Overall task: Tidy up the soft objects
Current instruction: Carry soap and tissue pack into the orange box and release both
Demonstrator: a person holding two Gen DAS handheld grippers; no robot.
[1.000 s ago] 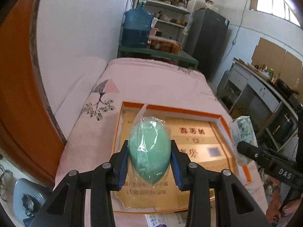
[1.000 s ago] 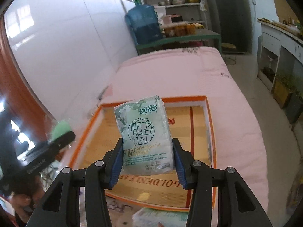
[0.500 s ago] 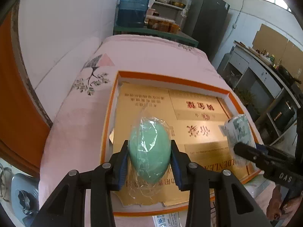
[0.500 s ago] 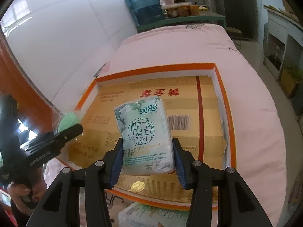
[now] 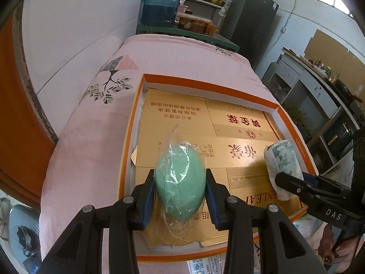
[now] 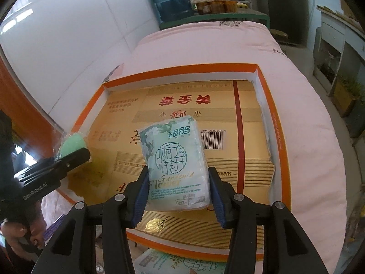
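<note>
The left gripper clamps a light, squashy green sponge in slippery film; the right gripper grips a soft tissue pack by its sides, jaws just eased wider. Both hang over the orange tray. Only the right view shows another pack beneath its fingers.
</note>
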